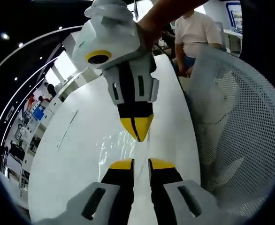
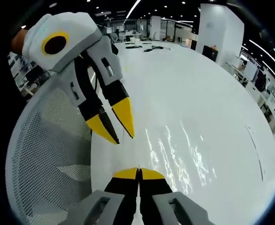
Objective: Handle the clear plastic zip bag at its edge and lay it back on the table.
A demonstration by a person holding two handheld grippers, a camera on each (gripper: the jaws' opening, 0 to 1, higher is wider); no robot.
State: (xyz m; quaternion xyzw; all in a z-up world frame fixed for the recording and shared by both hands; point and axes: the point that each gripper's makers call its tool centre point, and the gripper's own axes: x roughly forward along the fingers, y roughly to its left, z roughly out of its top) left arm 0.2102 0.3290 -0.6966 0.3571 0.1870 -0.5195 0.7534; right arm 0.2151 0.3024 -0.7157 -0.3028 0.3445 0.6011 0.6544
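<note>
While the left gripper [image 1: 141, 163] gapes, a person [image 1: 195, 33] sits behind.

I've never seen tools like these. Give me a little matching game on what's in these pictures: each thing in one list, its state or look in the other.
Things:
1. left gripper
2. right gripper
3. plastic bag
4. mesh chair back

Descriptions:
A. jaws closed together
B. white, full of tiny holes
C. jaws apart
D. clear and shiny, lying on the white table

Pairs: 1-C, 2-A, 3-D, 4-B
</note>
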